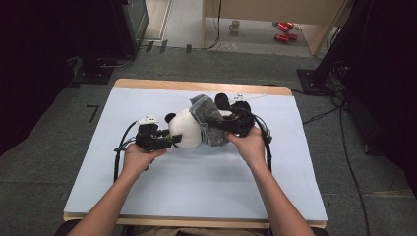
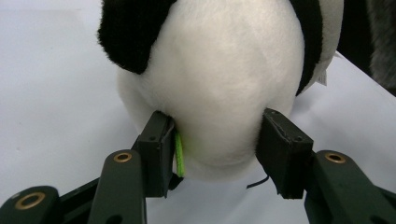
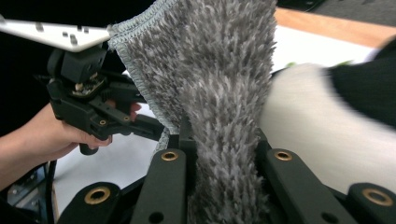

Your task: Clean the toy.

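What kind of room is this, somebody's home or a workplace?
Probably a lab or workshop set up for recording. A bare white-topped table stands on grey carpet with loose cables, dark equipment stands around it, and both hands hold cabled grippers on a toy panda.

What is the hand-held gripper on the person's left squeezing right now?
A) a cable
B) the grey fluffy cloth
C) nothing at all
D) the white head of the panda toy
D: in the left gripper view the left hand-held gripper has its two black jaws pressed into either side of the panda toy, on its white head.
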`<state>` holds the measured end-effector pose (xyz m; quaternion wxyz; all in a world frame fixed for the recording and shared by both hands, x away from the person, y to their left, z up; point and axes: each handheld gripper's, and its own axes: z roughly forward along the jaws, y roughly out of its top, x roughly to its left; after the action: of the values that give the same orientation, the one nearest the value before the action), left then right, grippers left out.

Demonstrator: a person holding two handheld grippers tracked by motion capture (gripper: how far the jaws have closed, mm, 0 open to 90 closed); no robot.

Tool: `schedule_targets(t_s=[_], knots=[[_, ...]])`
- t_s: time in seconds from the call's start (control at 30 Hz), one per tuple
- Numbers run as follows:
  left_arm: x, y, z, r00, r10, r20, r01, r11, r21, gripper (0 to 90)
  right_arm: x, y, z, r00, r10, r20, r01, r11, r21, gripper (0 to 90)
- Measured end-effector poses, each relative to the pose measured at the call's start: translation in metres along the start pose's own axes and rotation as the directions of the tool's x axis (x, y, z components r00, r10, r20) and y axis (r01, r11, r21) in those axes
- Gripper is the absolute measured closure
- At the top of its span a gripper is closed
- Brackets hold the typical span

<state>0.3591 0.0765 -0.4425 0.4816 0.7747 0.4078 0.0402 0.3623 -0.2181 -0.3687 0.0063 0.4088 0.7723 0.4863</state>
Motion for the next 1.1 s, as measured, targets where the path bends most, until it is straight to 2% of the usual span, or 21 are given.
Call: schedule_targets(t_s=[0.17, 0.23, 0.4, 0.57, 0.7, 0.9, 1.1], knots=[[-0.003, 0.0, 0.001, 1.0, 0.008, -0.001, -0.008, 1.0, 0.005, 47.8, 0.007, -0.009, 0.027, 0.9994, -0.017, -0.031, 0.018, 0.999, 0.041, 76.6], [-0.005, 0.0, 0.002, 0.9999, 0.014, -0.004, -0.014, 0.9999, 0.007, 47.3, 0.009, -0.012, 0.035, 0.9993, -0.025, -0.027, 0.027, 0.998, 0.056, 76.5], [-0.004, 0.0, 0.003, 1.0, 0.006, -0.001, -0.006, 0.9999, 0.009, 45.3, 0.005, -0.016, 0.04, 0.9996, -0.03, -0.001, 0.03, 0.997, 0.072, 75.9], [0.0, 0.0, 0.003, 1.0, -0.006, 0.001, 0.006, 1.0, 0.005, 44.2, -0.005, -0.015, 0.032, 0.9984, -0.034, 0.045, 0.03, 0.997, 0.078, 75.8], [0.002, 0.0, 0.004, 1.0, -0.005, 0.0, 0.005, 1.0, -0.004, 43.9, -0.017, -0.015, 0.021, 0.9981, -0.002, 0.061, -0.002, 0.997, 0.072, 76.0], [0.004, 0.0, 0.006, 0.9999, -0.01, -0.006, 0.01, 0.9999, -0.009, 43.8, -0.033, -0.015, 0.001, 0.9962, 0.038, 0.078, -0.041, 0.999, 0.036, 76.1], [0.007, 0.001, 0.007, 0.9999, -0.017, -0.004, 0.017, 0.9998, -0.009, 44.7, -0.047, -0.013, -0.022, 0.9899, 0.079, 0.118, -0.08, 0.997, 0.004, 76.6]])
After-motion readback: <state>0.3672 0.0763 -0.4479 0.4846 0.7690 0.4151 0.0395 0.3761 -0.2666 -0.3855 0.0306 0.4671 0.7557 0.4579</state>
